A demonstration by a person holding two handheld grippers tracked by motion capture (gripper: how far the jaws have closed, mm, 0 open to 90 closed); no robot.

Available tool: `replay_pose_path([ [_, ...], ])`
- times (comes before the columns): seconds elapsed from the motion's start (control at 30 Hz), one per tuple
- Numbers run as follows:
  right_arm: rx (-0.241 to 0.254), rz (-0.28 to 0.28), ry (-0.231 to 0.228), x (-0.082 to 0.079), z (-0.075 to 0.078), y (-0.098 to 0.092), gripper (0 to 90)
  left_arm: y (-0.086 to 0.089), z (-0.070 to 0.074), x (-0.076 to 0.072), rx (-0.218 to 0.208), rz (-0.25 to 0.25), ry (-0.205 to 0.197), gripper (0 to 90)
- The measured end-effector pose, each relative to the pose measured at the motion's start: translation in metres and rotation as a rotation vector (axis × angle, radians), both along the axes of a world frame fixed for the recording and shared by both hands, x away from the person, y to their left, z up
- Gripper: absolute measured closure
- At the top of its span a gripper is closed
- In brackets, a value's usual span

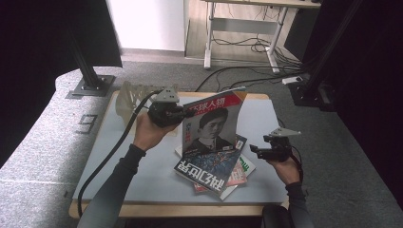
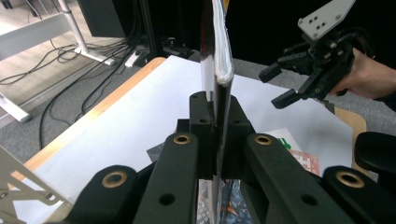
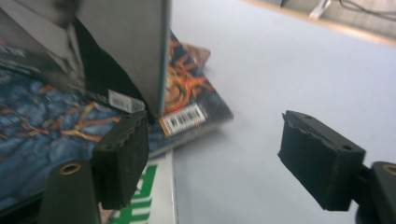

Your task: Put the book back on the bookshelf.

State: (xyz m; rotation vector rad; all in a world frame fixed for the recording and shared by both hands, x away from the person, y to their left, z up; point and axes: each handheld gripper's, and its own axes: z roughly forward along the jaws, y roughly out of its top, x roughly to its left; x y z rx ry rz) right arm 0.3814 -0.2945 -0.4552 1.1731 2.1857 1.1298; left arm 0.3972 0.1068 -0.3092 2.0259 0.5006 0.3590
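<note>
Landmark: the stack of magazines (image 1: 223, 173) lying near the front edge of the surface (image 1: 142, 166).
Task thing: a portrait-cover magazine (image 1: 211, 126) stands upright on top of the stack, tilted slightly, its lower edge resting on the blue top cover (image 3: 42, 130).
Left gripper (image 2: 215, 140): clamped tight on the upright magazine's edge, to the left of the stack and above it.
Right gripper (image 1: 255, 150): jaws apart with nothing between them, low and just right of the stack.
Done: one magazine appears lifted off the stack and set on edge.
Left: carrying it clear, probably toward the pale rack (image 1: 127, 97) behind and left of the stack.
Hard to tell: how many magazines the stack holds; the rack's slots are hidden behind the left hand (image 1: 149, 133).
</note>
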Motion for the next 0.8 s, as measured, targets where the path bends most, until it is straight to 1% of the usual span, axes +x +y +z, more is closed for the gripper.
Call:
replay_pose_path([
  [0.2,-0.003,-0.046,0.067,0.001,-0.028,-0.004,15.3,0.002,0.002,-0.001,0.017,0.007,0.002,86.2],
  [0.23,-0.004,-0.051,0.072,0.001,-0.031,-0.005,14.6,0.002,0.002,-0.001,0.018,0.007,0.002,86.2],
  [0.4,-0.011,-0.106,0.106,0.001,-0.052,-0.011,13.5,0.003,0.002,-0.001,0.016,0.003,0.003,86.3],
  [0.47,-0.022,-0.118,0.124,0.001,-0.061,-0.013,13.3,0.002,0.002,-0.001,0.013,0.0,0.005,86.3],
  [0.6,-0.042,-0.139,0.147,0.003,-0.073,-0.015,13.3,0.002,0.001,-0.001,0.006,-0.003,0.006,86.4],
  [0.63,-0.046,-0.142,0.151,0.003,-0.076,-0.015,12.7,0.003,0.001,-0.001,0.004,-0.002,0.005,86.4],
  [0.67,-0.043,-0.141,0.131,0.003,-0.077,-0.015,12.6,0.003,0.001,-0.001,0.001,-0.003,0.006,86.4],
  [0.73,-0.044,-0.142,0.126,0.002,-0.078,-0.015,12.7,0.003,0.002,0.0,-0.006,-0.001,0.011,86.4],
  [0.8,-0.053,-0.143,0.112,0.002,-0.079,-0.014,12.4,0.004,0.002,0.0,-0.014,0.001,0.015,86.4],
])
